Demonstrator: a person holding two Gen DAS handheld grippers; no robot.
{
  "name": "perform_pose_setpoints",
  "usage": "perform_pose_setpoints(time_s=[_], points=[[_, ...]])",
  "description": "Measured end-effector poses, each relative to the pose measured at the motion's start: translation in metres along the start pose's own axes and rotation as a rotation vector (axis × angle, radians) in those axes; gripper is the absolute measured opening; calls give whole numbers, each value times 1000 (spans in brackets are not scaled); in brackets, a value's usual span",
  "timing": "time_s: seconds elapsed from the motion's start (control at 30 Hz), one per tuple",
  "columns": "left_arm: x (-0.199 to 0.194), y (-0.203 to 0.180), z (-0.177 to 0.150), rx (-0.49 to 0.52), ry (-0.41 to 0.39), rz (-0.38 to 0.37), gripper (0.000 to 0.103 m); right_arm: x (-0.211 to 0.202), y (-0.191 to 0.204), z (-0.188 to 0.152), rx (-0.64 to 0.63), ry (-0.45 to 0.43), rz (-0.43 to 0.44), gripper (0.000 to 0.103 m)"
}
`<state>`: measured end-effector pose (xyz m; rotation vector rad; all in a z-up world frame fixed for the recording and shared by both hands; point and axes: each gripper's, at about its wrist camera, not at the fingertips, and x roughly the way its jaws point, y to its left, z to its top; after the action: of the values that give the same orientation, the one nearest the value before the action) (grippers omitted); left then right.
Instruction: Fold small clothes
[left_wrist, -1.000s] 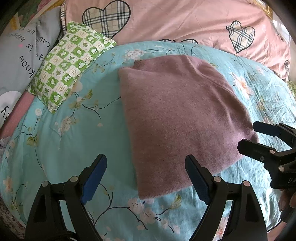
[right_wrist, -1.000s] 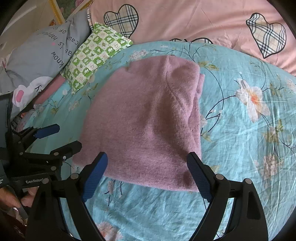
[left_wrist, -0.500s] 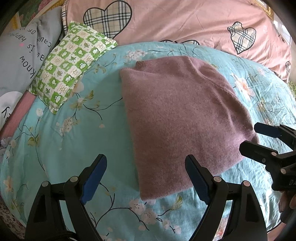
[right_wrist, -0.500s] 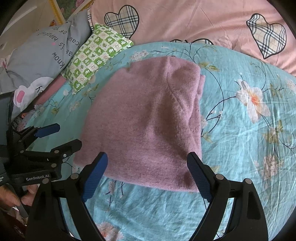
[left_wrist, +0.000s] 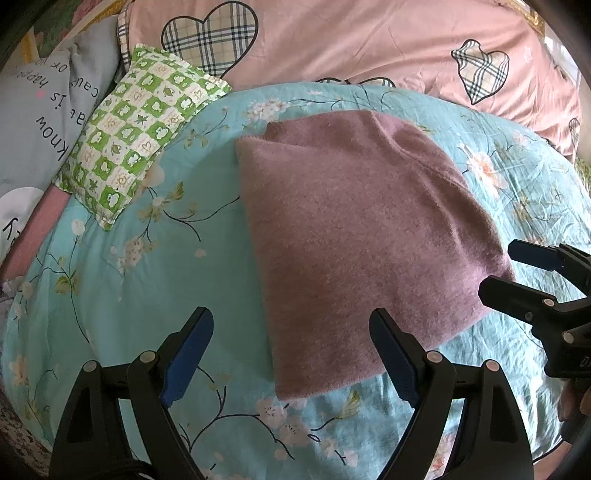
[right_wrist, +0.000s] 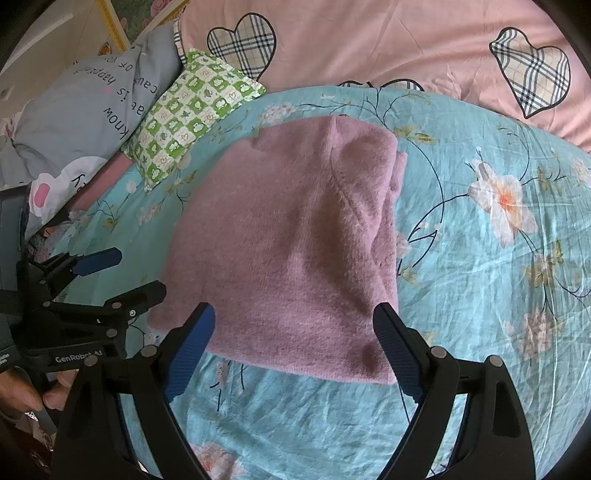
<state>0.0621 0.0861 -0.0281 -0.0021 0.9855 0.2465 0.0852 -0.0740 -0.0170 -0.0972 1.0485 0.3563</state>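
Mauve knitted garment (left_wrist: 362, 236), already folded into a rough rectangle, lies on the teal floral bedspread (left_wrist: 122, 266), long axis running away from both tools. Left gripper (left_wrist: 291, 350) and right gripper (right_wrist: 295, 343) hover open at its near edge, equally close.

Left wrist view: right gripper (left_wrist: 502, 267) cut off at right frame edge, body mostly out of shot; hand (left_wrist: 574, 400) behind it only a sliver. Grey pillow (left_wrist: 37, 122) clipped at left, print partly unreadable. Right wrist view: left gripper (right_wrist: 136, 271) body runs off left edge; logo text partly blocked. Sweater (right_wrist: 295, 243) near hem hidden behind right gripper's fingers (right_wrist: 192, 343). Pink duvet (right_wrist: 369, 40) cropped at top.
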Motion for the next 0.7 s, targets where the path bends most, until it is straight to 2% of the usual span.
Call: perform_pose_setpoints(time_s=[0.7], points=[[2, -3, 16, 1, 8, 23, 87, -6, -8, 17, -9, -16, 5, 88]])
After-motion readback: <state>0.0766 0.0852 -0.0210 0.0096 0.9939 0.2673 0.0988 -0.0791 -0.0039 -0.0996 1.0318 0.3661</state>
